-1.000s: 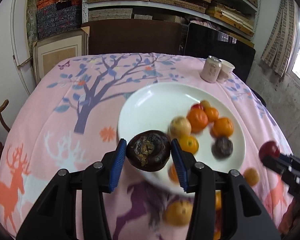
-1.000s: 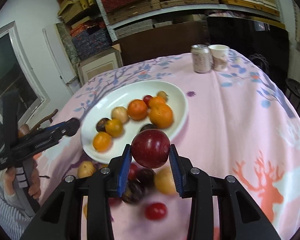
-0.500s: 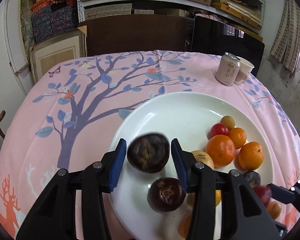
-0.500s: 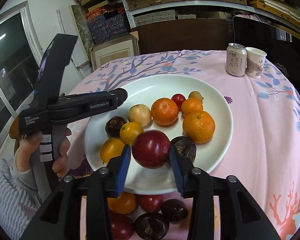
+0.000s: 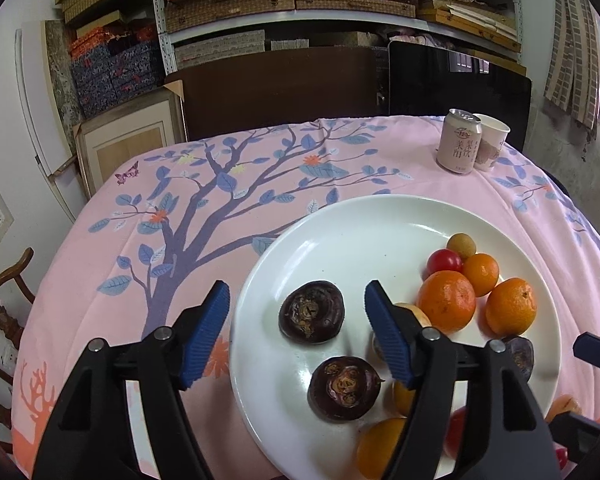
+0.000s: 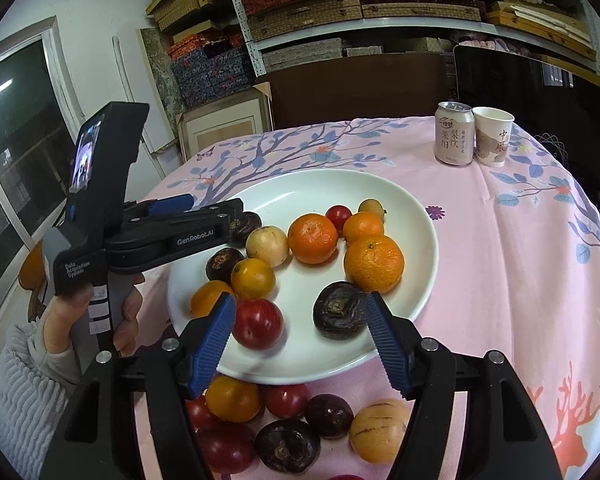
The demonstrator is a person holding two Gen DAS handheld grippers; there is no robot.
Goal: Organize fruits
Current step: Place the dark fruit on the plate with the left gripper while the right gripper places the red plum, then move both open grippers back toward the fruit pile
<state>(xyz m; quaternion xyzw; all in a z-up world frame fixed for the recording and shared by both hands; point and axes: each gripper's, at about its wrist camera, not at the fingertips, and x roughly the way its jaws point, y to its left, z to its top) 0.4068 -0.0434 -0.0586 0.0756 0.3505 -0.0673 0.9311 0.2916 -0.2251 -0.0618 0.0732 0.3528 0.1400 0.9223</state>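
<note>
A white plate [image 5: 364, 224] [image 6: 420, 264] on the pink tablecloth holds several fruits. My left gripper [image 5: 298, 314] is open; a dark brown fruit [image 5: 311, 312] lies on the plate between its fingers, another dark fruit [image 5: 344, 388] just nearer. My right gripper [image 6: 300, 328] is open over the plate's near rim, with a red plum [image 6: 257, 323] by its left finger and a dark fruit [image 6: 340, 316] by its right finger. Oranges [image 6: 374, 263] [image 5: 446, 301] lie further back. The left gripper also shows in the right wrist view [image 6: 242, 220].
Several loose fruits lie on the cloth in front of the plate: an orange [image 6: 232, 399], red plums [image 6: 287, 400], dark fruits [image 6: 288, 446], a yellow striped one [image 6: 377, 430]. A drink can [image 6: 454, 134] and a paper cup [image 6: 492, 136] stand at the far right. Shelves behind.
Both grippers have opened. The left one let its dark fruit down onto the plate; the right one let the red plum down onto the plate's near side.
</note>
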